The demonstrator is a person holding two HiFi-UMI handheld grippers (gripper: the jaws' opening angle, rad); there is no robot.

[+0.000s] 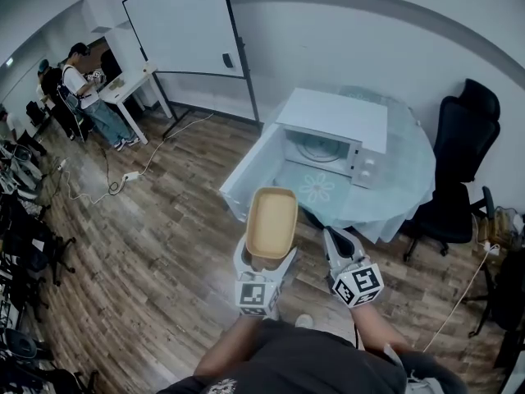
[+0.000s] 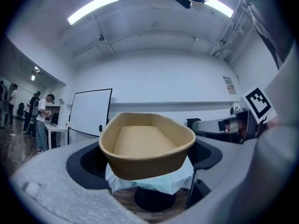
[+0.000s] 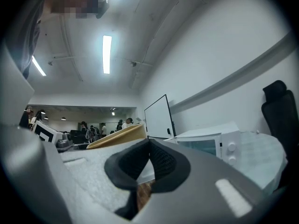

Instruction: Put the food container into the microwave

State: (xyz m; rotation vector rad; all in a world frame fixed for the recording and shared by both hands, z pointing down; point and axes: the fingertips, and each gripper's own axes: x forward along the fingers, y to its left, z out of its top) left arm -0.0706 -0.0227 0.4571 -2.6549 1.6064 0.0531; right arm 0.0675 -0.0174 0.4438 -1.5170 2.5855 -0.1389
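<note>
Item: food container (image 1: 271, 220), tan, shallow, round-cornered, its inside bare as far as it shows
Place of item: in the air in front of the microwave (image 1: 332, 134), short of its opening and clear of the desk (image 1: 402, 179), its long side pointing toward the microwave
Left tool (image 1: 264, 259): clenched on the near end of the food container, one jaw against each side wall; the container juts out ahead of it, roughly level
Right tool (image 1: 341, 249): jaws pressed together with nothing between them; held in front of the microwave, just right of the left tool, touching nothing
Microwave: white, standing on a round desk under a pale blue cloth; door (image 1: 250, 175) swung wide open on its left side; chamber with glass plate (image 1: 316, 148) shows nothing inside
Surroundings: black chair (image 1: 463, 154) to the right of the microwave; whiteboard (image 1: 184, 23) behind it and to its left; people at another desk far to its left
Done, judged from how things lie: container lifted and gripped; door already open
Left to do: carry the container forward to the microwave, pass it through the opening, set it on the glass plate, let go; shutting the door may follow, though the task does not ask for it
Progress estimate: about the middle, with the approach not yet finished
</note>
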